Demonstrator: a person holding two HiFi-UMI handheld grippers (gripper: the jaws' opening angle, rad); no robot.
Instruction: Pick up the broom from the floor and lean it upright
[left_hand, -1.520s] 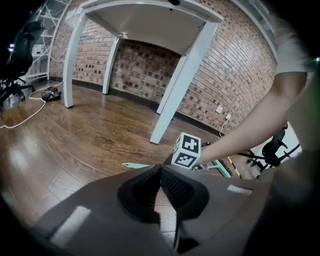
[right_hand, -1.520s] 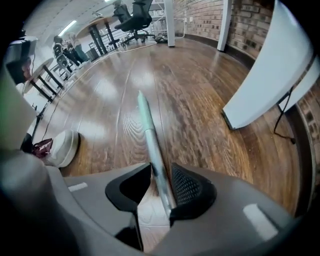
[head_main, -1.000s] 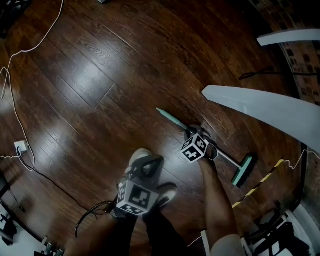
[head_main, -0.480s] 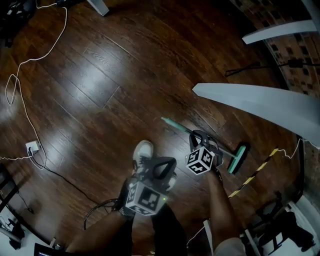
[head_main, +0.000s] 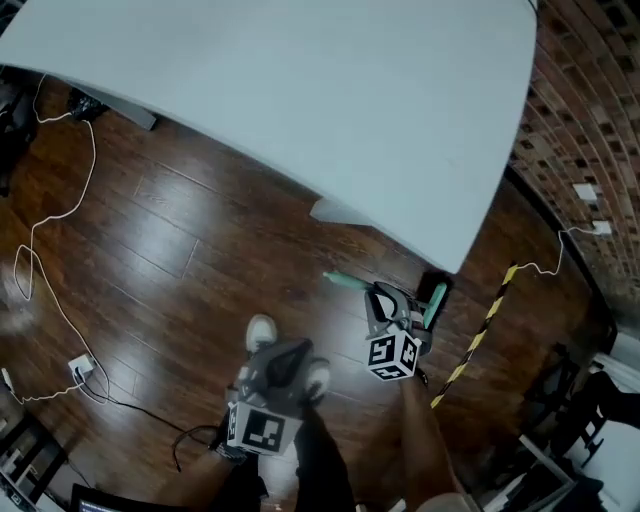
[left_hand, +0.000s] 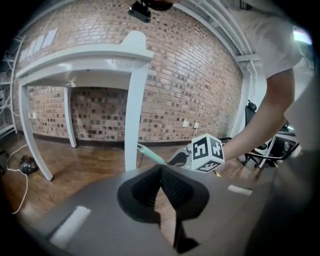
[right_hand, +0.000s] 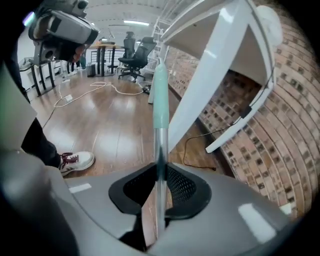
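Note:
The broom has a metal pole with a teal grip end (head_main: 343, 282) and a teal head (head_main: 435, 303). It hangs off the wood floor beside the white table's edge. My right gripper (head_main: 383, 298) is shut on the pole, which runs up between the pads (right_hand: 176, 186) to the teal grip (right_hand: 160, 100). My left gripper (head_main: 288, 356) hangs lower left of it, above a white shoe (head_main: 261, 331), shut with nothing in it (left_hand: 161, 172). In the left gripper view the broom's grip (left_hand: 150, 155) and the right gripper's marker cube (left_hand: 207, 152) show just ahead.
A large white table (head_main: 300, 100) fills the upper head view; its leg (left_hand: 134, 115) stands close ahead. A brick wall (head_main: 590, 150) runs along the right. A white cable (head_main: 50, 270) and yellow-black tape (head_main: 480, 330) lie on the floor. Office chairs (right_hand: 135, 50) stand far off.
Both grippers have risen. The broom has come up off the floor in the right gripper, its pole steeper. The table top now fills the upper head view.

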